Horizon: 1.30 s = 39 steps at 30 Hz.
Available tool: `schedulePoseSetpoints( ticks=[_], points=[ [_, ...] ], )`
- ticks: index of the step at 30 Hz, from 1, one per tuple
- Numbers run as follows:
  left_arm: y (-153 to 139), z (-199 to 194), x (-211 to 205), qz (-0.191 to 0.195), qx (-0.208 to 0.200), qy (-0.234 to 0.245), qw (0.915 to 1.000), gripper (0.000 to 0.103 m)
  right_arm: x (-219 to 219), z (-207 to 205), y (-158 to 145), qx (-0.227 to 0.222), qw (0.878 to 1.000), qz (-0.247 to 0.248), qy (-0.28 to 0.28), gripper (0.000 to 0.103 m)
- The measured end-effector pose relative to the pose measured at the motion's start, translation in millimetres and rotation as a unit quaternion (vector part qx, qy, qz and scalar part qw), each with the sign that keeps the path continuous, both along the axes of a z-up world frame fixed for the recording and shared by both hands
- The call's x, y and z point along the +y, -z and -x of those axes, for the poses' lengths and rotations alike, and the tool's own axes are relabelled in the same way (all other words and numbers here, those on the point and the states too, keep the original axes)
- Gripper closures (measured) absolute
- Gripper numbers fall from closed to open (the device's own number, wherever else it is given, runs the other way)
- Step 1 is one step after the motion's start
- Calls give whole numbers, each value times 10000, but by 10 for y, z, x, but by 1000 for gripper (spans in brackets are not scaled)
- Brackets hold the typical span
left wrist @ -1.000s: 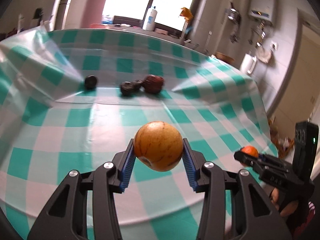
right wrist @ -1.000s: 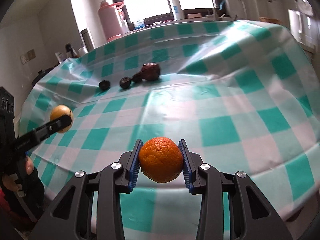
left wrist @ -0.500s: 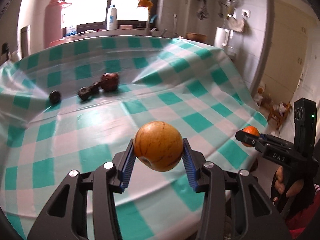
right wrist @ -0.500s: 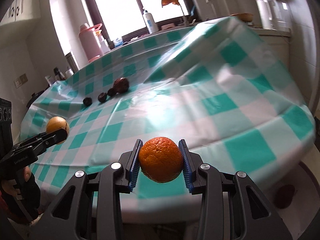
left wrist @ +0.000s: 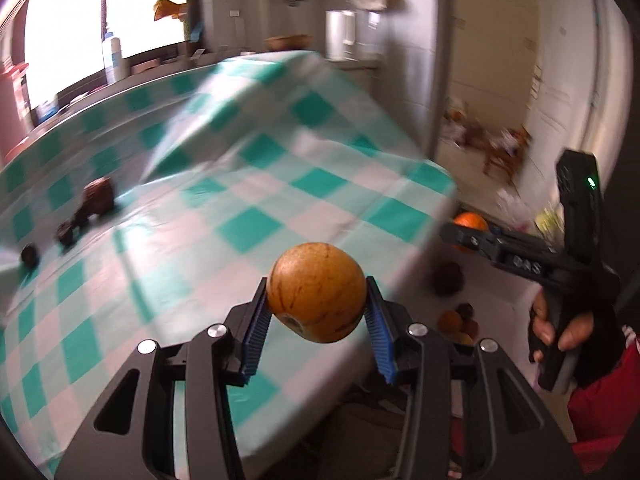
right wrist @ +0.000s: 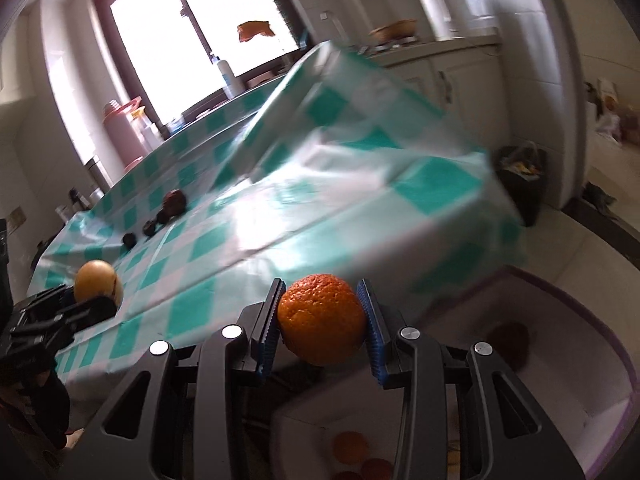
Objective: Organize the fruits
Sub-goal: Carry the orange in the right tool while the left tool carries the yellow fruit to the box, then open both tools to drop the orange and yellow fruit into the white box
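Note:
My left gripper (left wrist: 316, 300) is shut on a yellow-brown round fruit (left wrist: 316, 290), held above the front edge of the green-checked table (left wrist: 248, 184). My right gripper (right wrist: 322, 316) is shut on an orange (right wrist: 322, 312), held past the table's right corner above a white box (right wrist: 568, 344) on the floor. The box holds a dark fruit (right wrist: 512, 338) and several small orange fruits (right wrist: 352, 446). Three dark fruits (left wrist: 96, 200) lie on the table at the far left. The right gripper with its orange (left wrist: 470, 222) shows in the left wrist view.
A dark bin (right wrist: 520, 176) stands on the floor beyond the table's right corner. A counter with a white kettle (right wrist: 434, 12) and a bowl runs along the back wall. A bottle (left wrist: 112, 60) stands on the windowsill. A pink flask (right wrist: 120, 124) is behind the table.
Both grippers have swung to the right and down, off the table's edge, each still holding its fruit. The white box on the floor has come into view.

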<state>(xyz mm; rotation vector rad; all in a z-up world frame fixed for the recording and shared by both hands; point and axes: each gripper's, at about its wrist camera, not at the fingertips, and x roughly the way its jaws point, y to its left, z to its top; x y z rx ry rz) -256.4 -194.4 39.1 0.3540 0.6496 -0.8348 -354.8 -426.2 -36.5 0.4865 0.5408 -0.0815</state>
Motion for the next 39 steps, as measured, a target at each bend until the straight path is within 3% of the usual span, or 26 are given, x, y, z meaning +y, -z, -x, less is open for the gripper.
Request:
schedulePoseSetpoints(
  ticks=[6,12,19,23,25,28,34,39],
  points=[
    [181,313,-504,-432,30,802,9958,58,-310,222,241,402,9982,-82,428,66],
    [499,535,-951,-983,62,1444,9846,58,-514,261,613,1228,9899,-161,687,66],
    [1228,499,-1554,-1942,653,1940,9594,58,-519,210,1128,2687,9604,465,569,66],
    [1666,424,-1764,-2470,859,2055,9431,58,-446,205,1377,3270,9419,734,223,66],
    [1837,367,-1838,-2666,835,2010,9389,58,-406,244,1491,3484,9341,781,51,66],
    [1999,313,-1889,-2827,870,1954,9351,58,-343,281,1600,3680,9250,932,-155,66],
    [2198,354,-1918,-3052,825,1987,9277,58,-299,290,1702,3742,9224,904,-300,66],
    [2202,365,-1901,-3041,785,1964,9289,57,-320,270,1709,3803,9199,917,-273,65]
  ],
)
